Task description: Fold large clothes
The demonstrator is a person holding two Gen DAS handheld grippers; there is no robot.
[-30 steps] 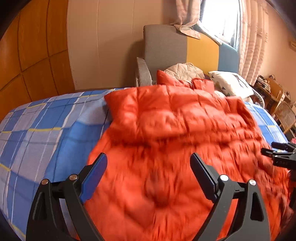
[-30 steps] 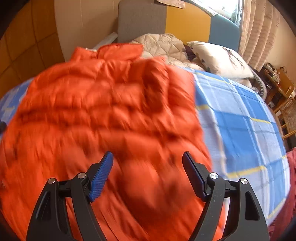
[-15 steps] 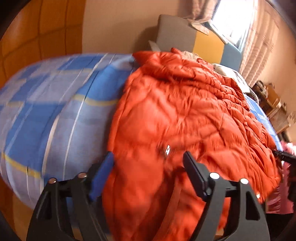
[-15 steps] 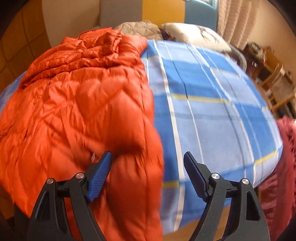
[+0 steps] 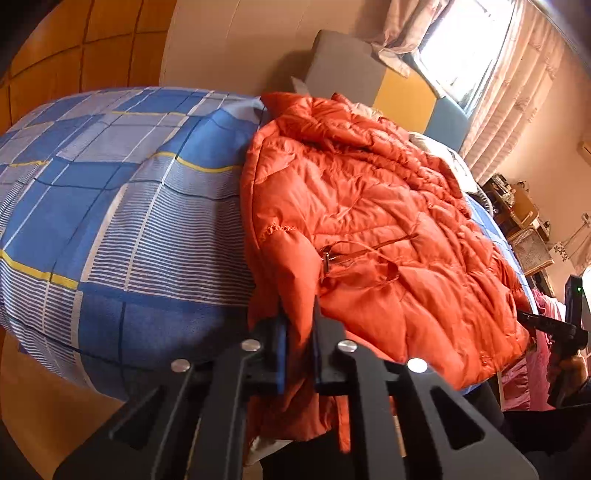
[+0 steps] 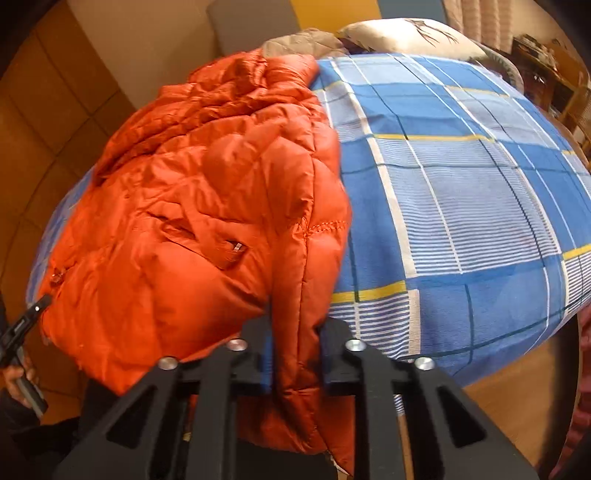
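Note:
An orange quilted puffer jacket (image 5: 369, 206) lies spread on a bed with a blue checked sheet (image 5: 110, 206), its hem hanging over the near edge. My left gripper (image 5: 298, 332) is shut on the jacket's hem at its left corner. My right gripper (image 6: 295, 343) is shut on the hem at the jacket's right corner (image 6: 306, 295); the jacket (image 6: 192, 192) fills the left of that view. The right gripper also shows in the left wrist view (image 5: 550, 326), and the left gripper in the right wrist view (image 6: 26, 325).
The blue checked sheet (image 6: 461, 184) is bare right of the jacket. A grey, yellow and blue headboard (image 5: 369, 74), pillows (image 6: 399, 35) and a beige quilt (image 6: 299, 42) are at the far end. Curtains (image 5: 509, 88) and cluttered furniture (image 5: 517, 206) stand at right. Wooden floor (image 6: 517, 398) lies below.
Both grippers moved down and outward from above the jacket to its hem corners at the bed's near edge and shut on the fabric; they were open before.

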